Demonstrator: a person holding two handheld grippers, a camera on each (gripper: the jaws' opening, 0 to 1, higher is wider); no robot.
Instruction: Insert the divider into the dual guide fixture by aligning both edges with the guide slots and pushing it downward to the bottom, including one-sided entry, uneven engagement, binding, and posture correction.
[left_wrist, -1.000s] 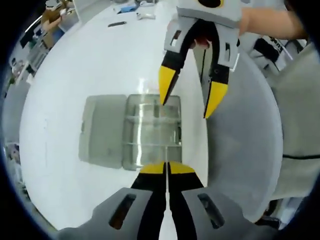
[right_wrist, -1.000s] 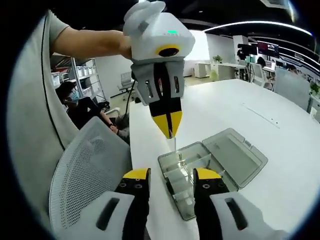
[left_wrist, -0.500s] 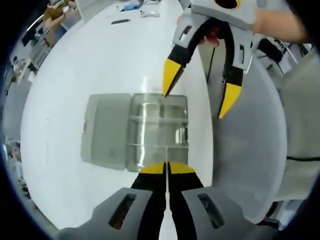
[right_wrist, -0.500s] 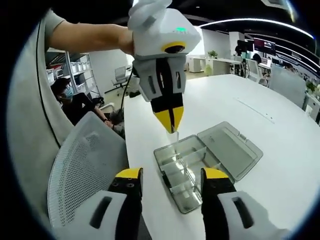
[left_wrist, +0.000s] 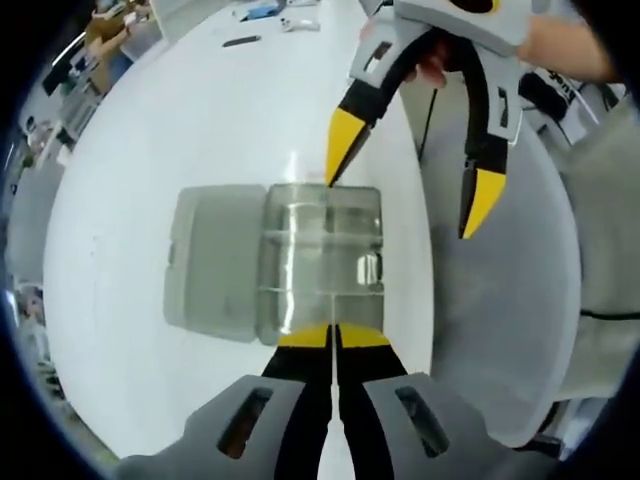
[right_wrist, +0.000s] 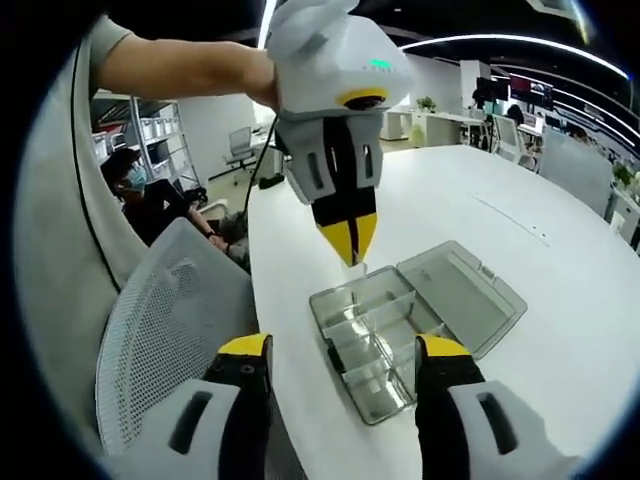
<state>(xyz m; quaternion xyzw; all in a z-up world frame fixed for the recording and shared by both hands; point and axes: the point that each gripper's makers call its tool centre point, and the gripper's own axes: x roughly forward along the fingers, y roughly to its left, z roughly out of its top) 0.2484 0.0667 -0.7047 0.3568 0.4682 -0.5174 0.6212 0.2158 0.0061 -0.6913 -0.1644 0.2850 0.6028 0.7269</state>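
Fingers of the left gripper (right_wrist: 348, 238) are pinched together on a small clear plastic divider (right_wrist: 358, 271), held upright just above the near edge of the open transparent compartment box (right_wrist: 385, 335) on the white desk (right_wrist: 560, 330); the right gripper (left_wrist: 410, 170) hangs wide open beside it.

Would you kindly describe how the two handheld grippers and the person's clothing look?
Both the left gripper and right gripper have pale grey bodies, black jaws and yellow tips. The left carries a green light on top. The person wears a grey short sleeve.
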